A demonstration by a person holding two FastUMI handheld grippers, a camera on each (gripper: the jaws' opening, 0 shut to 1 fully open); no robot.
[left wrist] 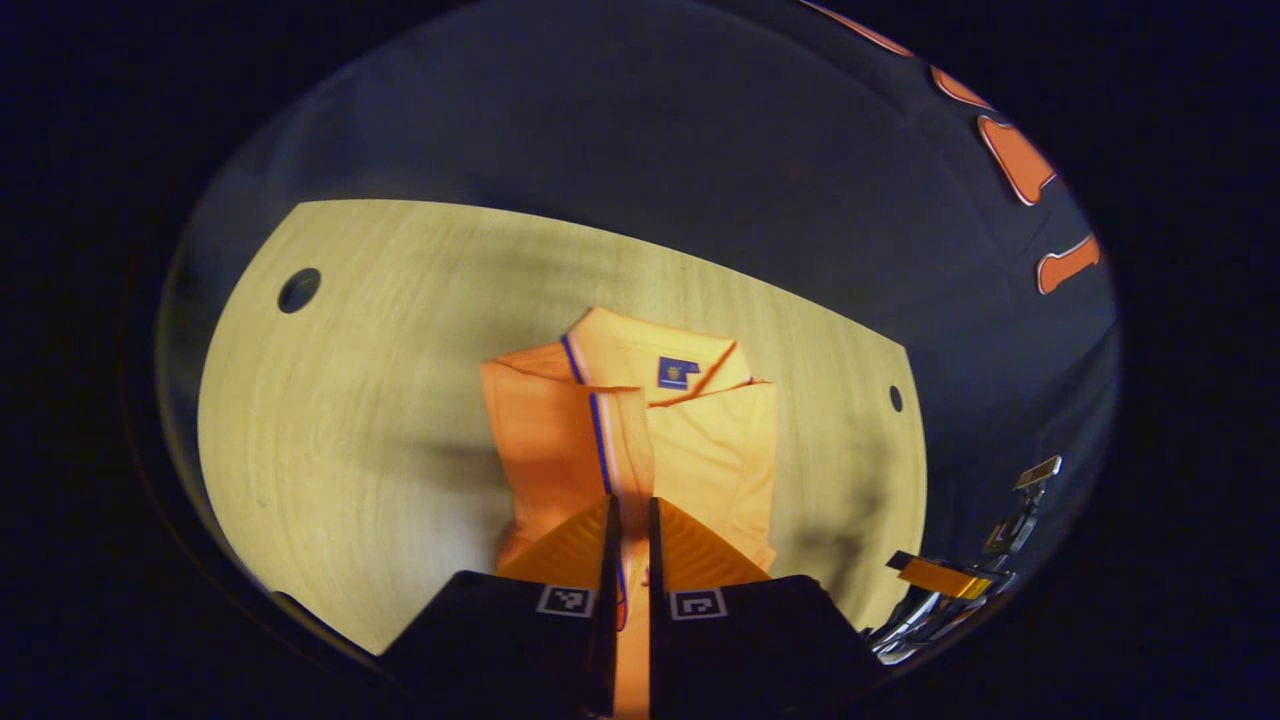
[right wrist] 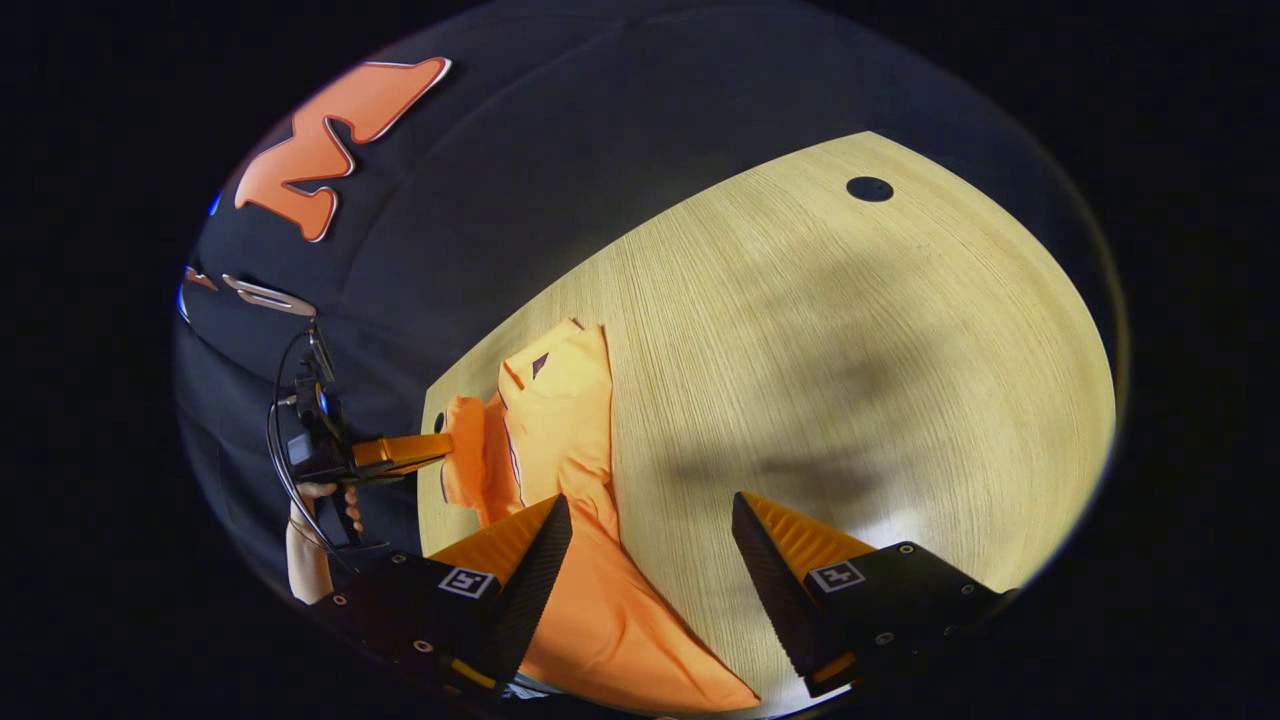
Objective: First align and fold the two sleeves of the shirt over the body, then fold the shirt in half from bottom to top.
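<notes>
An orange shirt [left wrist: 690,450] with a blue-trimmed collar lies on the wooden table [left wrist: 380,330], collar at the far end. In the left gripper view its panels lie folded in over the body. My left gripper [left wrist: 630,505] hovers over the lower middle with its fingers almost together, a strip of orange fabric with blue trim between them. In the right gripper view the left gripper [right wrist: 440,450] meets the shirt's [right wrist: 560,420] far side. My right gripper [right wrist: 650,500] stands open at the shirt's near side, one finger over the cloth, the other over bare table [right wrist: 850,330].
The table has a round hole [left wrist: 299,290] at the far left and a smaller hole [left wrist: 896,398] at the right edge. A hand [right wrist: 305,560] holds the left gripper off the table's edge. The right gripper [left wrist: 945,580] sits at the table's right edge.
</notes>
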